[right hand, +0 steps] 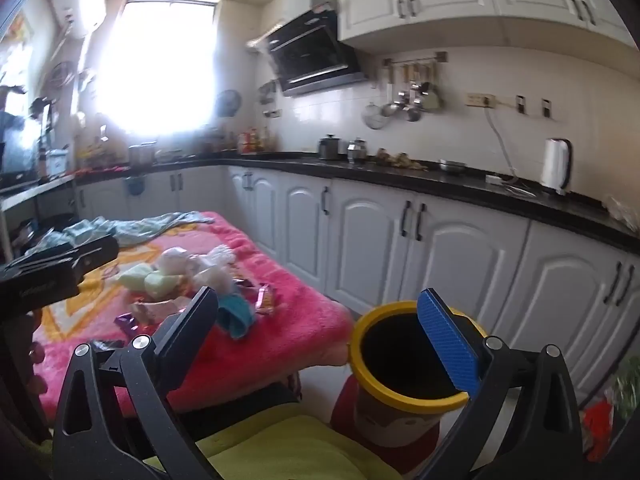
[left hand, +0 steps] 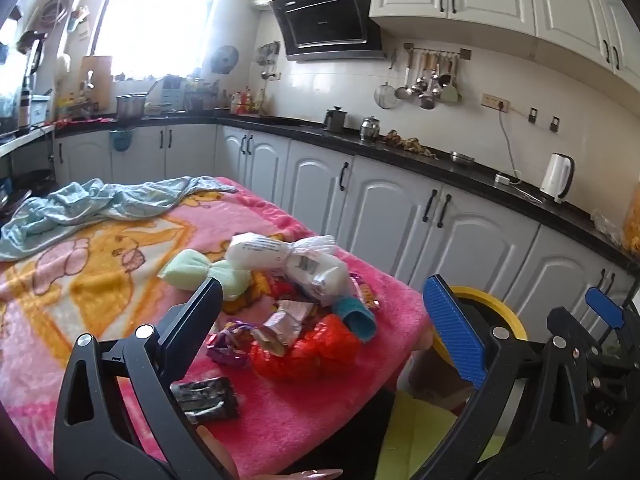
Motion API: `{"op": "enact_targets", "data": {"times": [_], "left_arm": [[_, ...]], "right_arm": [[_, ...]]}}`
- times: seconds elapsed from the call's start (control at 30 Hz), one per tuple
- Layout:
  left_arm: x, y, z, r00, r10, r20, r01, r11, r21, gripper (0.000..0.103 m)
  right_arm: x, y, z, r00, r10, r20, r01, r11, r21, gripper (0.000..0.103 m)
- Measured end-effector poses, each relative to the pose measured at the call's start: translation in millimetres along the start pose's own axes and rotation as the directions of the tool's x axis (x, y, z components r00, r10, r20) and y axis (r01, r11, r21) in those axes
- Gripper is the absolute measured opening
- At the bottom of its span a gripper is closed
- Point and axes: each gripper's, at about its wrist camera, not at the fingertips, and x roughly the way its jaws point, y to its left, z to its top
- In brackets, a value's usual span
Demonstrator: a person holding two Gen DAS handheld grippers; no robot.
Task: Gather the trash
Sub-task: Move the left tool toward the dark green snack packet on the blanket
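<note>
Judging from the wrapper pile [left hand: 296,312] still on the table [left hand: 100,280] and the bin [right hand: 408,364] looking empty, we have barely started, both grippers' jaws released, holding nothing.

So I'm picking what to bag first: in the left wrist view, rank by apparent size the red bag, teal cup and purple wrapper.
Largest to smallest:
1. red bag
2. teal cup
3. purple wrapper, though it looks close to the cup.

No text is readable. Dark print and a barcode-like patch sit on the white plastic wrapper [left hand: 288,258], and a logo on the range hood [left hand: 322,22], all too blurred to read.
</note>
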Motion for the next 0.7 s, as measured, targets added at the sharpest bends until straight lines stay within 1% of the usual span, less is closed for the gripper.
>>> {"op": "enact_targets", "data": {"times": [0.17,0.3,0.33,0.43,0.47,0.57,0.6,0.67,0.7], "left_arm": [[-0.6,19.9,1.6,0.999,0.040,-0.001,-0.040,0.999,-0.028,0.092],[-4.1,40.1,4.9,0.997,0.079,0.002,-0.079,0.996,-0.048,0.092],[-4.8,49.0,6.6,0.995,0.098,0.003,-0.098,0.993,-0.068,0.092],[-6.6,67.9,10.9,0.992,0.126,0.008,-0.124,0.987,-0.103,0.092],[-8.8,69.5,13.5,0.989,0.148,-0.018,-0.149,0.985,-0.087,0.092],[-11.9,85.6,16.4,0.984,0.176,-0.022,-0.177,0.978,-0.113,0.092],[-13.3,96.2,15.0,0.986,0.163,0.018,-0.159,0.977,-0.140,0.092],[-12.5,108.0,14.5,0.983,0.181,-0.012,-0.181,0.973,-0.143,0.092],[-9.2,110.3,12.7,0.983,0.179,-0.047,-0.184,0.972,-0.146,0.092]], "right_arm": [[10.0,19.0,8.1,0.996,0.088,-0.022,-0.089,0.994,-0.062,0.097],[19.2,33.4,14.1,0.988,0.151,-0.036,-0.153,0.985,-0.079,0.097],[22.2,35.0,14.3,0.986,0.161,-0.040,-0.164,0.983,-0.078,0.097],[30.6,44.1,18.3,0.980,0.190,-0.051,-0.194,0.978,-0.080,0.097],[32.6,46.7,20.2,0.979,0.198,-0.053,-0.202,0.976,-0.079,0.097],[44.0,56.7,26.1,0.972,0.226,-0.070,-0.232,0.969,-0.080,0.097],[47.6,58.7,26.5,0.970,0.232,-0.074,-0.237,0.968,-0.076,0.097],[56.9,63.1,29.6,0.967,0.242,-0.081,-0.248,0.966,-0.071,0.097],[60.2,64.0,30.3,0.966,0.243,-0.086,-0.249,0.966,-0.072,0.097]]}}
